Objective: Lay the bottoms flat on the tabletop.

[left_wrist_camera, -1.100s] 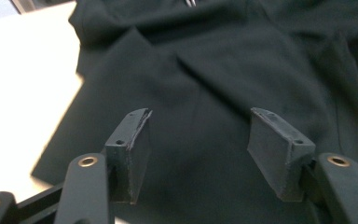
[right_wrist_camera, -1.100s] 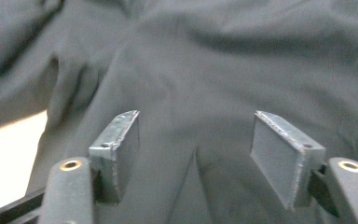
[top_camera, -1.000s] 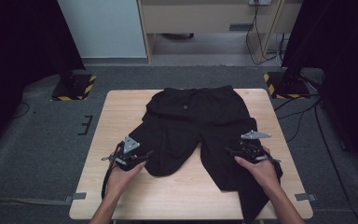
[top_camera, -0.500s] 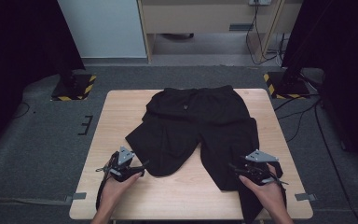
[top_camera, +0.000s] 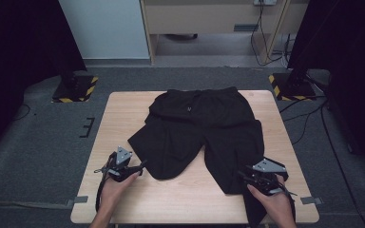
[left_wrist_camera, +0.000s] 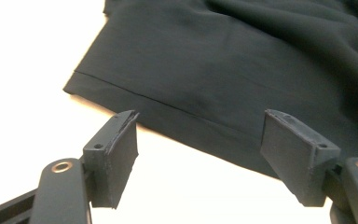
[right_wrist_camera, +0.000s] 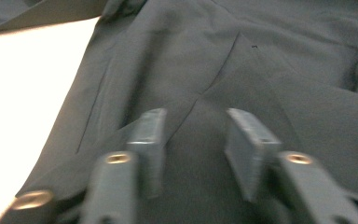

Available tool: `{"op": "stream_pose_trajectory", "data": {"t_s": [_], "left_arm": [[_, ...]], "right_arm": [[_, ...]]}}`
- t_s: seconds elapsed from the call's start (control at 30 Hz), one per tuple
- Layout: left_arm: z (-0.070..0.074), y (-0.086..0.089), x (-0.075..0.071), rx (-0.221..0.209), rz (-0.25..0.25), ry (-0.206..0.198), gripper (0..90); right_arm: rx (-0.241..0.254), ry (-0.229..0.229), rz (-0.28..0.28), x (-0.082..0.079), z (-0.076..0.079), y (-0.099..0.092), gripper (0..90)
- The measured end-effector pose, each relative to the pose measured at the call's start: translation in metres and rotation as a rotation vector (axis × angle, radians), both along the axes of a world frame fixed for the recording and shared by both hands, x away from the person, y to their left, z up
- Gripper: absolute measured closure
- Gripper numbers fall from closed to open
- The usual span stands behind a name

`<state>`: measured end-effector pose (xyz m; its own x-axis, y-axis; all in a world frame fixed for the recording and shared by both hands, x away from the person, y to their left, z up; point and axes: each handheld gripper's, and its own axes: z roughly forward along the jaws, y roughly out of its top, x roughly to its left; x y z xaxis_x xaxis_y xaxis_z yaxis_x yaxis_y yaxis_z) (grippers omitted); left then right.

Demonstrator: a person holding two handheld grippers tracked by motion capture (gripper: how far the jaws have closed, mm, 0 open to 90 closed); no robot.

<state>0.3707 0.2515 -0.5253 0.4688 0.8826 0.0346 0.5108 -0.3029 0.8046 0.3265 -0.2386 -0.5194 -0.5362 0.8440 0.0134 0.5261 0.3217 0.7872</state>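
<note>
High view: black shorts (top_camera: 204,128) lie flat mid-bench (top_camera: 123,118), waistband at far side. My left tool (top_camera: 140,166) sits just beside the left leg hem, on bare wood. My right tool (top_camera: 242,176) is over the right leg's near end.

Left gripper view: left tool spread wide, nothing in it, hem just ahead.

Right gripper view: blurry; right tool parted, over fabric, gripping nothing.

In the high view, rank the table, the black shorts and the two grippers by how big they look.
1. Wooden table: largest.
2. Black shorts: cover much of the tabletop, one leg hanging over the near edge.
3. Left gripper and right gripper: smallest, and they look about alike, so I won't rank them.
</note>
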Motion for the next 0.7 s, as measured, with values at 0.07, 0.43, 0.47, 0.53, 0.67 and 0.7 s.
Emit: {"op": "stream_pose_trajectory", "data": {"t_s": [0.07,0.43,0.47,0.53,0.67,0.7], "left_arm": [[-0.002,0.0,0.006,-0.003,-0.003,0.009,27.4],[-0.008,-0.011,0.041,-0.006,-0.038,0.062,31.7],[-0.008,-0.012,0.043,-0.001,-0.042,0.07,35.2],[-0.009,-0.015,0.045,0.008,-0.06,0.088,42.7],[-0.006,-0.019,0.044,0.014,-0.079,0.097,71.5],[-0.005,-0.019,0.043,0.019,-0.077,0.106,78.3]], "right_arm": [[-0.002,-0.017,-0.001,-0.005,0.002,-0.002,72.4],[0.006,-0.037,-0.038,-0.031,0.006,-0.015,68.9],[0.008,-0.039,-0.046,-0.034,0.007,-0.017,68.9],[0.009,-0.041,-0.053,-0.037,0.008,-0.019,69.0],[0.016,-0.044,-0.069,-0.04,0.008,-0.022,69.5],[0.016,-0.047,-0.071,-0.039,0.008,-0.022,69.7]]}}
